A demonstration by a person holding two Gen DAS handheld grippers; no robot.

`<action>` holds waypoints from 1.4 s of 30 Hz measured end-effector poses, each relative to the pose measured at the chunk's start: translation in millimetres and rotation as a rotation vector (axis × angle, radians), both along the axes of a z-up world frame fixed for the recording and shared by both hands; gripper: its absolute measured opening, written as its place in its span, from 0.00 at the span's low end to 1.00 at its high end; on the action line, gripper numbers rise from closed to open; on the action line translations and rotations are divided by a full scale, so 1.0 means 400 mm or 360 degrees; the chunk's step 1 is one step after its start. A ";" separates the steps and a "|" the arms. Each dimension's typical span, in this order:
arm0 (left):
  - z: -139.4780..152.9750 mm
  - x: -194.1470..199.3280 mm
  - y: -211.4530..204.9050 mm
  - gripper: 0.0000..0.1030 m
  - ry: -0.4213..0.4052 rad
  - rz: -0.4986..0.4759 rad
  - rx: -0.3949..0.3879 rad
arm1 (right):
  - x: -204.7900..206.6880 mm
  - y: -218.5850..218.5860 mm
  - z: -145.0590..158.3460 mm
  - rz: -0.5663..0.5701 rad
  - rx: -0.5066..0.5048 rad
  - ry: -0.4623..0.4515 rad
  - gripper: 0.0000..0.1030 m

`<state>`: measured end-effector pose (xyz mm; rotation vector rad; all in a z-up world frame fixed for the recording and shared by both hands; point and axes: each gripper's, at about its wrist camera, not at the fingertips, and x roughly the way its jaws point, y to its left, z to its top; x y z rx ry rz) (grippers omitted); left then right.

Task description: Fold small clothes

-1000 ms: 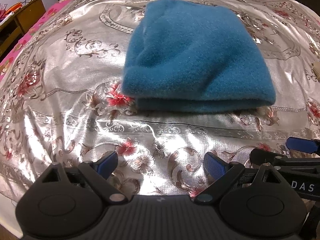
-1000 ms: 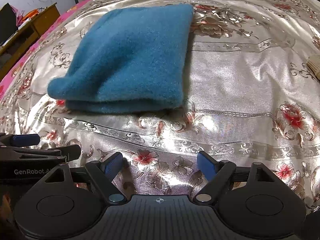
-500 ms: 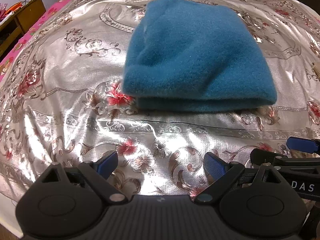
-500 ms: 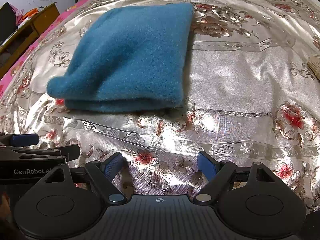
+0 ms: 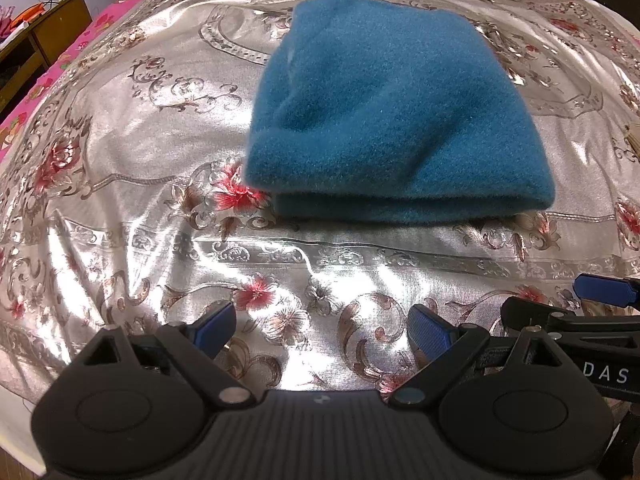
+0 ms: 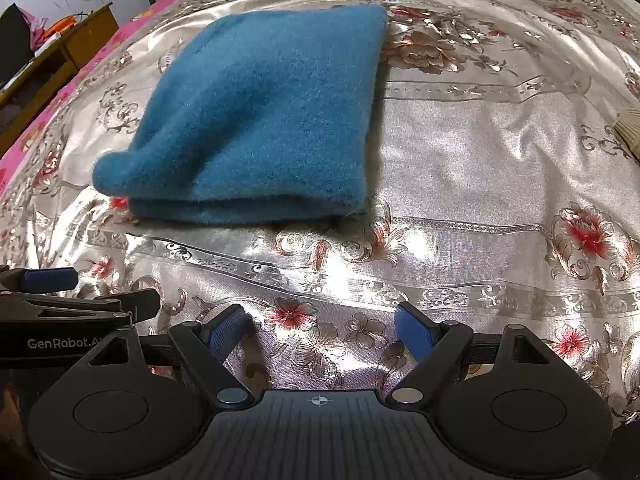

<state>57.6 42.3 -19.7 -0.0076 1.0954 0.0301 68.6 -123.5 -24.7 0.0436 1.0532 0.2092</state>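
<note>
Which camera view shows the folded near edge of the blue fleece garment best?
The left wrist view: the blue fleece garment lies centred there, and its stacked layers show along the whole near edge. In the right wrist view the garment sits left of centre; the layered edge is visible, but seen more obliquely.

Folded teal garment [image 5: 392, 120] on satin bedspread [image 5: 152, 128]

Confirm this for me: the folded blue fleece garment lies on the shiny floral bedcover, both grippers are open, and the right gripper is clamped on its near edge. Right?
Not quite. The right gripper holds nothing: in the right wrist view it sits short of the folded blue fleece garment, over bare shiny floral bedcover. The left gripper is open too.
</note>
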 end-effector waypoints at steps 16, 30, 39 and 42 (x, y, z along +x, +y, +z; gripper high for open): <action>0.003 -0.001 0.000 0.94 -0.0006 0.0002 -0.0001 | -0.003 -0.002 0.000 -0.0002 0.0000 0.0001 0.82; 0.006 -0.004 -0.004 0.94 -0.0011 0.0005 0.0002 | -0.003 -0.001 0.002 -0.0001 -0.0003 0.0002 0.82; 0.006 -0.006 -0.004 0.94 -0.0015 0.0008 0.0003 | -0.003 0.000 0.001 0.0000 -0.0003 0.0003 0.82; 0.006 -0.006 -0.003 0.94 -0.0017 0.0008 0.0003 | -0.003 -0.001 0.002 0.0001 -0.0004 0.0003 0.82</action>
